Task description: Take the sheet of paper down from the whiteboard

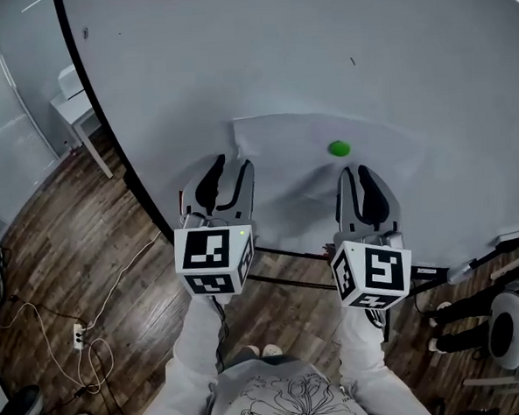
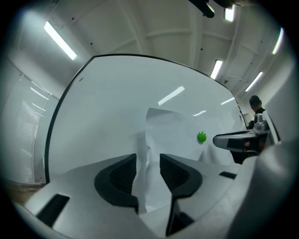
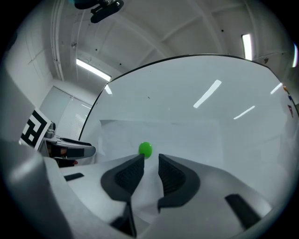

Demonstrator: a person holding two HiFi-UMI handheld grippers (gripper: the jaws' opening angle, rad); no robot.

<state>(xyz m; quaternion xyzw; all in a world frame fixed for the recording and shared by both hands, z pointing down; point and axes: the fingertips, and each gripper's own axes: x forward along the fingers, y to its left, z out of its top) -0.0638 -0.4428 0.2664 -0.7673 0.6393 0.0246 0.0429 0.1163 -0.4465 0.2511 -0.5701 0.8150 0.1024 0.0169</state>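
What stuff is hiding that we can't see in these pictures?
White paper sheet: lower corners, head view, behind left gripper and right gripper.
Paper's back: every view, faces the big white whiteboard.
Whiteboard's top: head view, cut off by the picture's edge.

Brightly and evenly lit from ceiling strip lights point(image 2: 60, 41) above the whiteboard point(image 2: 117, 102), with white glare streaks across its surface. Bulged and dark-cornered around the whiteboard in both gripper views; soft just below it.

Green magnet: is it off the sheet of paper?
No, in the head view the green magnet sits on the sheet of paper, pinning it to the whiteboard.
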